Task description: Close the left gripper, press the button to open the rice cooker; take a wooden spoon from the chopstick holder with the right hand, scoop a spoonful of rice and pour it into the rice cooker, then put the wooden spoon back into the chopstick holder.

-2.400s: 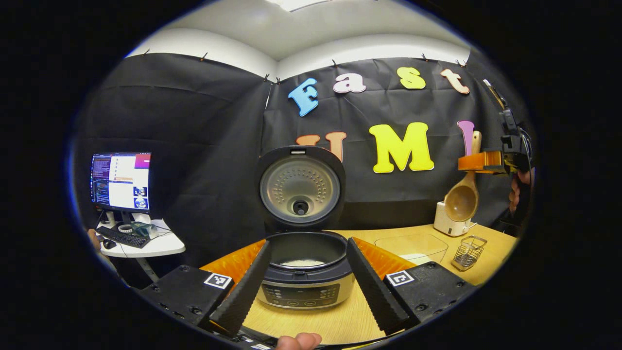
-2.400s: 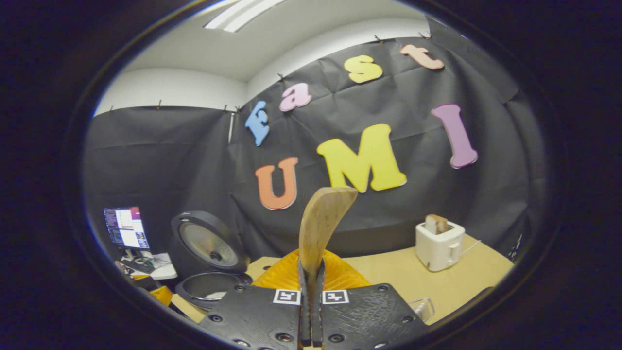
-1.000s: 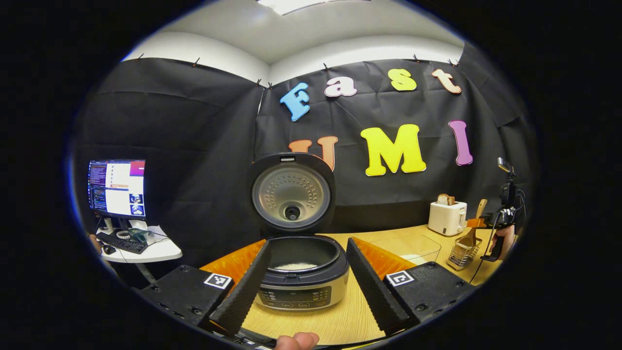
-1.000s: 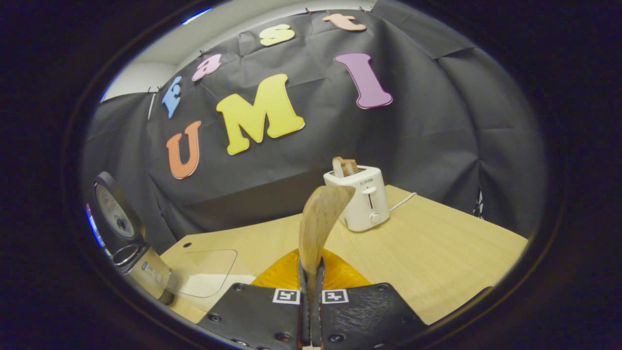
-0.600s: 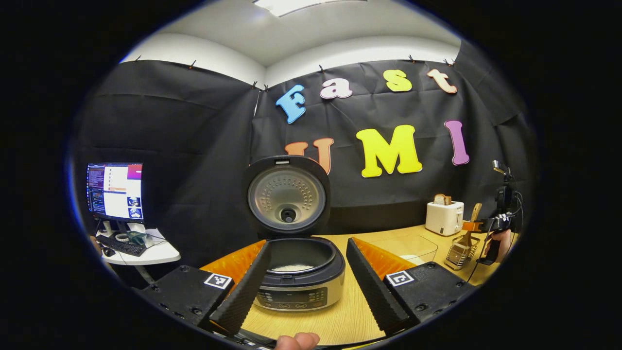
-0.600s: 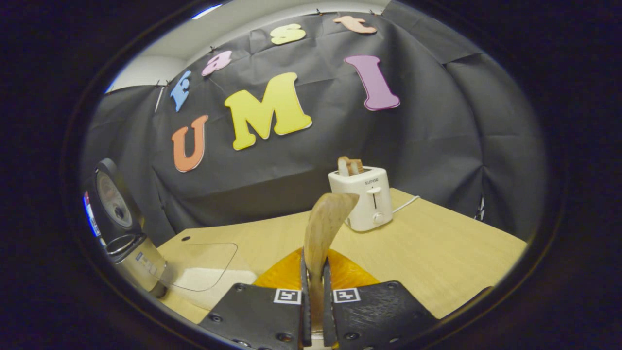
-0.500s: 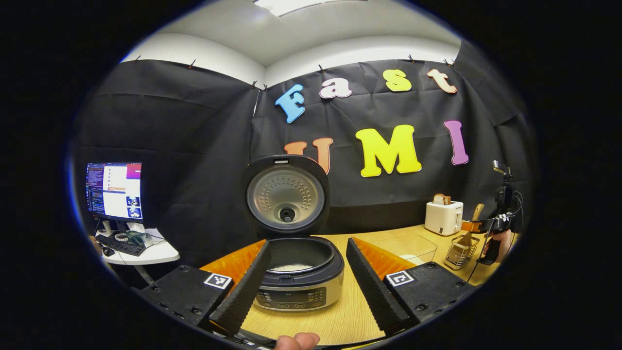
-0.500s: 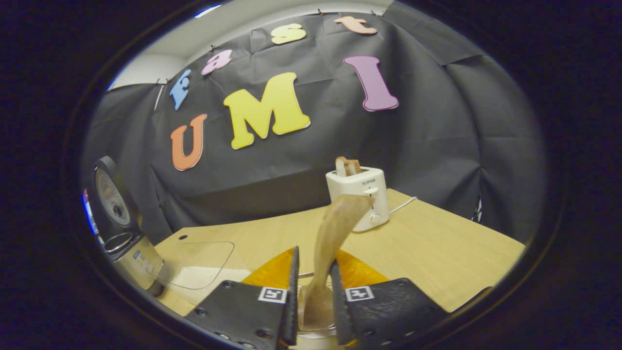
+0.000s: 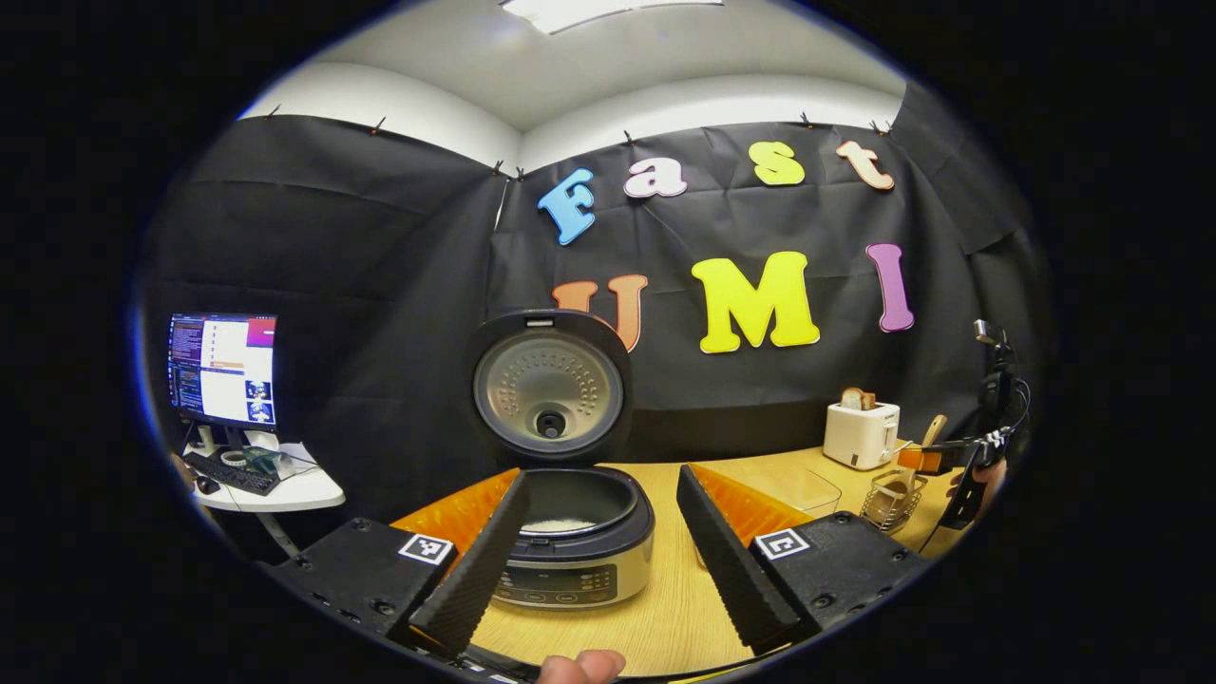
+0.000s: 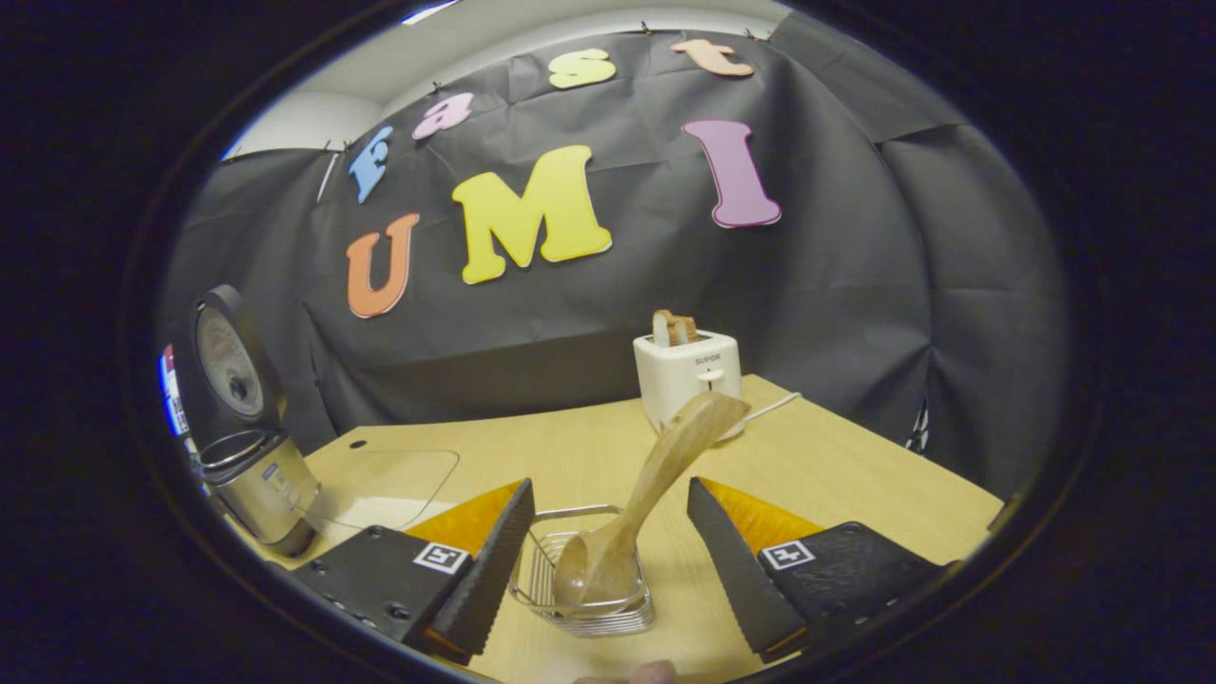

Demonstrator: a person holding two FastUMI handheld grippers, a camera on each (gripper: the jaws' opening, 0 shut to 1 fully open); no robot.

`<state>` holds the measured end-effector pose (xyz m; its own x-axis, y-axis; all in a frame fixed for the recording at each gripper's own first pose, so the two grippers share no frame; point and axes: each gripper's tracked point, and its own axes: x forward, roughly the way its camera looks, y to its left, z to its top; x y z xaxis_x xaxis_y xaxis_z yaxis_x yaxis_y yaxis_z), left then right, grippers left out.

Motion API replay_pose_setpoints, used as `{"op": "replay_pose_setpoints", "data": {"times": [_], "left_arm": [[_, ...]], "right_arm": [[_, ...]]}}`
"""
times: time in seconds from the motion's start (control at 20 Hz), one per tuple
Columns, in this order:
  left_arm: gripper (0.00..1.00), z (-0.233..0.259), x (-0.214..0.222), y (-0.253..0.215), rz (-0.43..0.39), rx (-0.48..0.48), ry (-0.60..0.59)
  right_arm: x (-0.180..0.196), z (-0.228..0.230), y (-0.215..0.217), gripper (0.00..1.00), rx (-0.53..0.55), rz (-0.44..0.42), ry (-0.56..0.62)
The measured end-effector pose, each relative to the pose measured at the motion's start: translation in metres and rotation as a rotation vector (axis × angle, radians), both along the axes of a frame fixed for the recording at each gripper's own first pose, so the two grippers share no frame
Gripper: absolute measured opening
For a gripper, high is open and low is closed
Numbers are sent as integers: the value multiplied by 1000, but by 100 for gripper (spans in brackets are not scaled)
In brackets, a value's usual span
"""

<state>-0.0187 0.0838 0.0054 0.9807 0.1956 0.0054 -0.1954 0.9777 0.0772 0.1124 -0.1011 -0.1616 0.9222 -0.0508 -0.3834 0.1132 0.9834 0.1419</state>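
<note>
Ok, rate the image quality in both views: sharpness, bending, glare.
Left gripper view: sharp; fisheye bows the light wooden table; the bright computer monitor is nearly washed out. Right gripper view: sharp, the wooden spoon in the wire chopstick holder crisp, table edge curved, dimmer toward the rim.

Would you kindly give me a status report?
Right claw open. Left claw open. Light-brown wooden spoon released, bowl-down in the wire chopstick holder. Nothing in the way.

Your left gripper (image 9: 598, 546): fingers spread wide, level | your right gripper (image 10: 608, 560): fingers spread wide, gripping nothing, tilted down.
</note>
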Motion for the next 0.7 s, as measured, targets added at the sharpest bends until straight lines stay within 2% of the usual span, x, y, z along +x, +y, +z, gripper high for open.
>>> {"op": "replay_pose_setpoints", "data": {"times": [0.05,0.1,0.15,0.3,0.35,0.4,0.5,0.55,0.7], "left_arm": [[99,2,2,-2,3,1,-2],[99,6,6,-6,-1,14,6],[99,15,10,-8,-3,38,8],[99,52,31,-3,-3,76,-16],[99,67,37,-1,1,80,-30],[99,84,45,4,9,93,-46],[98,115,60,17,24,122,-67],[98,130,69,18,22,129,-78],[98,164,99,39,43,175,-88]], "right_arm": [[-7,0,-3,92,10,4,5],[-15,1,-5,96,23,8,7],[-23,5,-10,92,34,6,2],[-41,28,-10,91,75,50,-57],[-48,35,-5,100,82,86,-71],[-52,39,-4,91,73,112,-87],[-56,52,-2,91,54,143,-118],[-59,57,0,95,51,157,-132],[-64,74,7,95,39,184,-176]]}}
